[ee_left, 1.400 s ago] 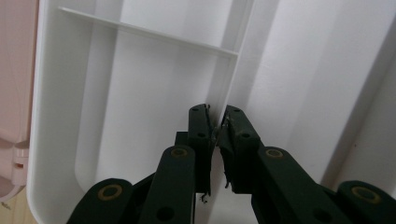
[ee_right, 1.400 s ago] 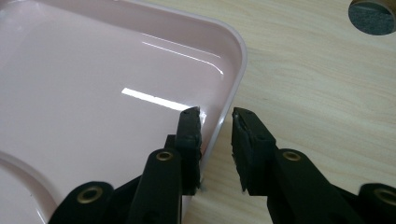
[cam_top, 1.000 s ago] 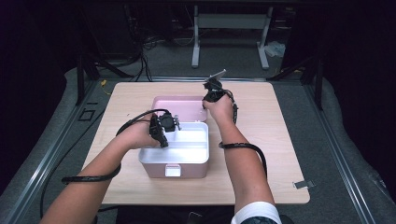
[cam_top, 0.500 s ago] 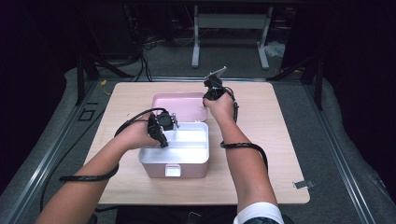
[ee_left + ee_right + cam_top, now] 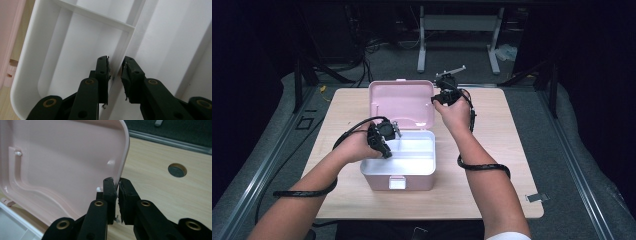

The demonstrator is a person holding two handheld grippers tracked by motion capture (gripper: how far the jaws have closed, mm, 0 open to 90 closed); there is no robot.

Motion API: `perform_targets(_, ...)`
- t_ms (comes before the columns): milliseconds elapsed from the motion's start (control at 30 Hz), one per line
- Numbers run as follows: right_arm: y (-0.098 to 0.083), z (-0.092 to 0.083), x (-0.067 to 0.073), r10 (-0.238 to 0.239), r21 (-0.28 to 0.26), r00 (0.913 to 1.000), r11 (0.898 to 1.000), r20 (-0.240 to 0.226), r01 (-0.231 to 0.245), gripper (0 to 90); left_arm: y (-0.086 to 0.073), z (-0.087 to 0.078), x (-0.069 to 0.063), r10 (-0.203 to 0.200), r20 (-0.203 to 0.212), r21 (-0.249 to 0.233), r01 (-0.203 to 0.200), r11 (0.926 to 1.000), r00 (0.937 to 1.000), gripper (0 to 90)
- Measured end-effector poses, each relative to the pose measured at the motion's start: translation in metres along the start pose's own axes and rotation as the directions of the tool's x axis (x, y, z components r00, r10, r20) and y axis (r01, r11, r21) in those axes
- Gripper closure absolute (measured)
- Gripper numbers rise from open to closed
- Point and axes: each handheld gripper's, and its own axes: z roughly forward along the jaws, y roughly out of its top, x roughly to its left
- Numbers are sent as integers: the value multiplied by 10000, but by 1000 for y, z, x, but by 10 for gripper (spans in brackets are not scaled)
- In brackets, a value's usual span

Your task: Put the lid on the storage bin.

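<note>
pink lid (image 5: 62, 165) edge pinched in right gripper (image 5: 117, 185), left gripper (image 5: 116, 65) spread astride half-hidden tray divider (image 5: 122, 47)

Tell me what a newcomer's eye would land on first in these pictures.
First, the pink lid of the box, standing open at the middle of the wooden table. The right gripper pinches the lid's edge; its jaws have just been closing on it. In front, the box's white tray shows bare compartments, and the left gripper straddles one of its dividers, jaws apart.
</note>
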Motion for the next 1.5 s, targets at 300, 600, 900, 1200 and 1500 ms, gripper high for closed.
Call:
perform_targets(300, -4, -12, 6, -572, -206, 9984, 9981, 41, 573, 841, -7, -19, 6, -224, 311, -517, 240, 9984, 9993, 706)
perform_targets(600, -4, -13, 9, -691, -225, 9975, 9973, 128, 693, 841, -35, -49, 41, -2171, -88, -2473, 2082, 9463, 9761, 688)
perform_targets(900, -3, -13, 12, -820, -240, 9964, 9963, 192, 825, 842, -64, -54, 77, -4402, -60, -3805, 4051, 8313, 8979, 621)
perform_targets(1200, -4, -13, 13, -795, -312, 9965, 9963, 268, 803, 842, -67, -65, 101, -5572, -468, -4877, 4679, 7371, 8290, 612)
perform_targets(1500, -5, -14, 11, -822, -400, 9966, 9958, 0, 822, 842, -52, -60, 118, -5909, -401, -5270, 4854, 6976, 8057, 690)
